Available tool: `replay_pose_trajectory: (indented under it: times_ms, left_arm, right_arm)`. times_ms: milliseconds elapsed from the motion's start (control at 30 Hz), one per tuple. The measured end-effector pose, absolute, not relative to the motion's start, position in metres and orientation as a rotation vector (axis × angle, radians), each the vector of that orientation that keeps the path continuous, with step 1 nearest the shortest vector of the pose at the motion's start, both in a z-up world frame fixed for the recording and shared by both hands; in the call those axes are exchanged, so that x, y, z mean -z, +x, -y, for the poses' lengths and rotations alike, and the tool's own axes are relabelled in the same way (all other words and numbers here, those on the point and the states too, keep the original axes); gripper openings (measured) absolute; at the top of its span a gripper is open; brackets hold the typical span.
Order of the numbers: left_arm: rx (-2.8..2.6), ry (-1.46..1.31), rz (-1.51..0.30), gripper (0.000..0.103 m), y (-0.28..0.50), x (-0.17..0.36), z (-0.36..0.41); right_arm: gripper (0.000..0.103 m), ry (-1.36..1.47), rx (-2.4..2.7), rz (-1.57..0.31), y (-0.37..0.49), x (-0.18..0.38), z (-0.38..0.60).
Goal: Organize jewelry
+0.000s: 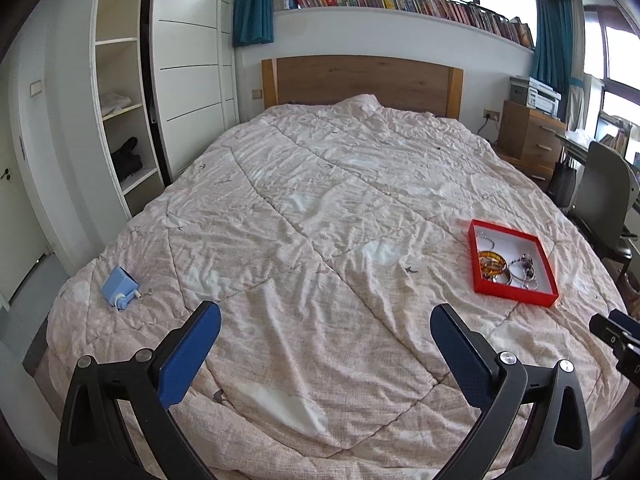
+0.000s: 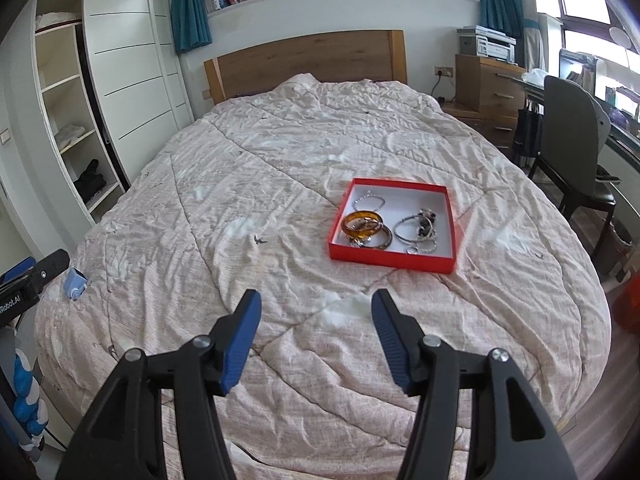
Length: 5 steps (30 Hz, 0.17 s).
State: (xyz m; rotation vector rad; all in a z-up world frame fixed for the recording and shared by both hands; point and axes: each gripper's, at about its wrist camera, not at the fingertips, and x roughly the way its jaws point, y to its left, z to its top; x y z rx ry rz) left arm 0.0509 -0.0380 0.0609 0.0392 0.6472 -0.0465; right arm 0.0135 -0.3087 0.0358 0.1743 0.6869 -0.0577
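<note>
Gaping empty, both hand-held grippers.

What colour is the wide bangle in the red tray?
Amber, a translucent orange-brown bangle; clearest in the right wrist view.

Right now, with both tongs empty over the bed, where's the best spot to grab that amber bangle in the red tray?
Probably the amber bangle by its near-left band, one finger inside the ring, one outside, coming from above. It lies roughly flat in the red tray, resting on another bangle, so its upper edge stands proud. The right tongs are open and closer to the tray.
</note>
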Motion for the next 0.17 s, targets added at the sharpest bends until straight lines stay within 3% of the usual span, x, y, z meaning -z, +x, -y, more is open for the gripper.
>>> replay_pose_trajectory:
  times_ms: [167]
  left_arm:
    - [0.053, 0.044, -0.661, 0.103, 0.0503, -0.0566, 0.0411]
  right_arm:
    - [0.056, 0.178, 0.069, -0.683, 0.0119, -0.0347, 0.3111]
